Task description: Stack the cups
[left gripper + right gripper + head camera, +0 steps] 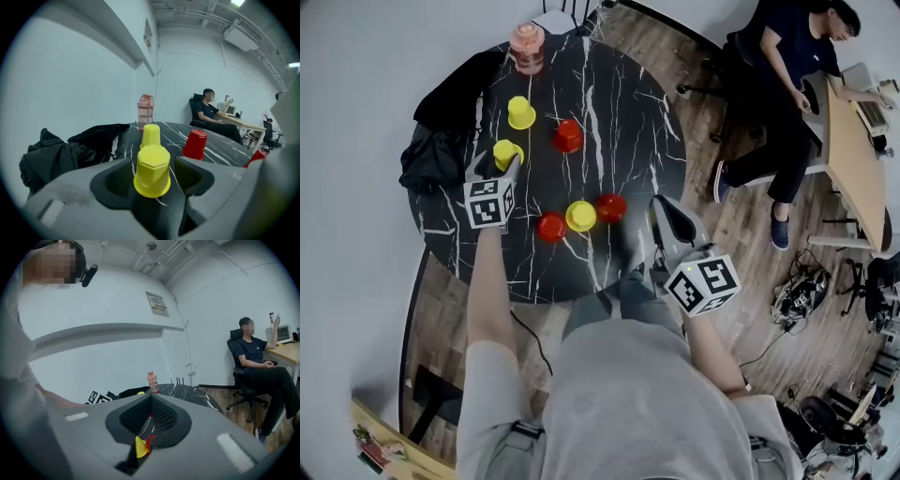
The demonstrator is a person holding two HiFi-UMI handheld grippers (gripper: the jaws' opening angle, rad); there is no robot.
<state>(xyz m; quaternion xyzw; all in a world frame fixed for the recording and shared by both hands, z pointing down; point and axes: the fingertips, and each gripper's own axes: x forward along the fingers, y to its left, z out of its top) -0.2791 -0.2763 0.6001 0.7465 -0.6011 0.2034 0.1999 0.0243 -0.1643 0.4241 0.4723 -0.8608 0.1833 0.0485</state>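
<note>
Several upturned cups stand on the round black marble table (619,112). My left gripper (499,163) (153,161) is open around a yellow cup (507,152) (151,180) at the table's left; its pads stand a little off the cup's sides. Beyond it are another yellow cup (521,112) (150,136) and a red cup (567,137) (194,144). Near the front stand a red cup (551,226), a yellow cup (580,216) and a red cup (611,207) in a row. My right gripper (664,211) (150,411) is shut and empty at the table's right front edge.
A pink bottle (527,47) (146,108) stands at the table's far edge. A black jacket (441,131) (70,150) is draped over the left edge. A person (787,84) sits on a chair at a desk to the right, on the wooden floor.
</note>
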